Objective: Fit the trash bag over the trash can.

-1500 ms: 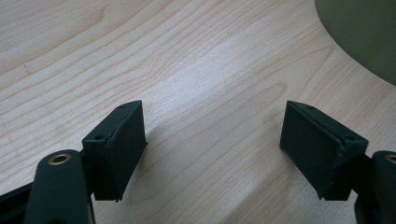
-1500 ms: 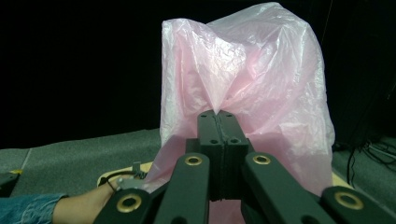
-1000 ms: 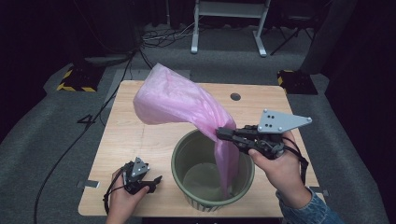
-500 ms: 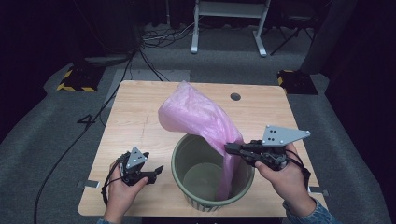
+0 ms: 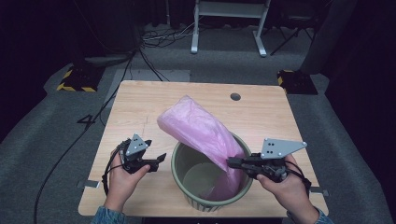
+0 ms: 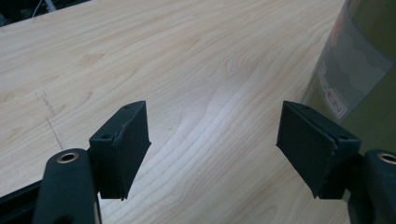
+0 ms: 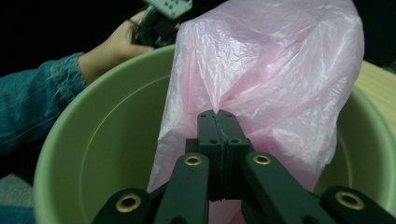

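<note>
A puffed pink plastic bag [image 5: 201, 130] leans out of a round green bin [image 5: 180, 161] at the table's near edge, its lower end hanging inside. My right gripper [image 5: 232, 162] is over the bin's right rim, shut on a gathered fold of the bag [image 7: 280, 60]; its jaws [image 7: 217, 116] are pressed together on the plastic above the bin's inside [image 7: 93, 140]. My left gripper [image 5: 159, 161] is held just left of the bin, open and holding nothing. Between its spread jaws [image 6: 215, 140] lies bare wood, with the bin's wall [image 6: 355, 60] to the right.
The wooden table [image 5: 140, 102] has a small round hole [image 5: 235, 96] near its far edge. Beyond it are grey floor, cables, a white metal stand [image 5: 229, 23] and yellow-black striped blocks [image 5: 74, 79]. The left hand and its gripper [image 7: 163, 14] show past the bin's far rim.
My right gripper has come down toward the bin's rim, and the bag has sunk and settled lower over the bin. My left hand has risen and moved closer to the bin.
</note>
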The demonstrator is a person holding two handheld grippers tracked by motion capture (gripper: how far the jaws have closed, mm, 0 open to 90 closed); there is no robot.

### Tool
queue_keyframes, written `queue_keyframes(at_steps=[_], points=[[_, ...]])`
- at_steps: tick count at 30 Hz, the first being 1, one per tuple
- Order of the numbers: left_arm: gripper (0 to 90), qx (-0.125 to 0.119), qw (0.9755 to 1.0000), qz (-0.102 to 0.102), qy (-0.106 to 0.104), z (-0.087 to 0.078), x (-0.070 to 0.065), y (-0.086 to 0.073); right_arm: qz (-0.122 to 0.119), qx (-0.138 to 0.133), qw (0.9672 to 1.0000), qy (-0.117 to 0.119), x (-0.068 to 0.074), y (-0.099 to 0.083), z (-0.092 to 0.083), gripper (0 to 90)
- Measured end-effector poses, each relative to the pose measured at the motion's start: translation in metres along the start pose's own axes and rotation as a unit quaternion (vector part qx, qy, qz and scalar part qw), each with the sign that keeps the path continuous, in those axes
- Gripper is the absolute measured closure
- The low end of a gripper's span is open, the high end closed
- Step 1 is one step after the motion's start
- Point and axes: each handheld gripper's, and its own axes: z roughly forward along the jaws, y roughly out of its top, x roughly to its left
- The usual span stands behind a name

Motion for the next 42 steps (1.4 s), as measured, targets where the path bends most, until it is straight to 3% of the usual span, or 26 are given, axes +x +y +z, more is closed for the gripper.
queue_keyframes(at_steps=[8,16,18,21,24,31,37,42], points=[[25.3,-0.011,0.9999,0.009,0.007,-0.003,0.003,0.016,-0.002,0.038,0.9991,0.020,0.006,-0.003,-0.004,90.0],[25.7,-0.016,0.9998,0.011,0.004,-0.004,-0.002,0.018,0.004,0.080,0.9963,0.030,0.009,-0.007,0.000,86.2],[25.7,-0.015,0.9998,0.012,0.002,-0.005,-0.004,0.016,0.008,0.092,0.9953,0.029,0.010,-0.008,0.000,79.0],[25.7,-0.012,0.9997,0.020,0.005,-0.007,-0.007,0.016,0.004,0.102,0.9947,0.014,0.014,-0.009,0.000,51.0],[25.7,-0.013,0.9997,0.021,0.003,-0.010,-0.010,0.016,0.000,0.092,0.9957,0.010,0.019,-0.006,-0.009,42.3],[25.8,-0.015,0.9997,0.021,0.004,-0.016,-0.013,0.012,-0.006,0.054,0.9984,-0.014,0.016,0.014,-0.033,38.7],[26.0,-0.015,0.9998,0.013,0.009,-0.020,-0.012,0.007,0.002,0.034,0.9982,-0.050,-0.006,0.031,-0.031,35.1],[26.0,-0.010,0.9998,0.013,0.010,-0.021,-0.011,0.005,0.018,0.027,0.9975,-0.063,-0.029,0.038,-0.018,34.4]])
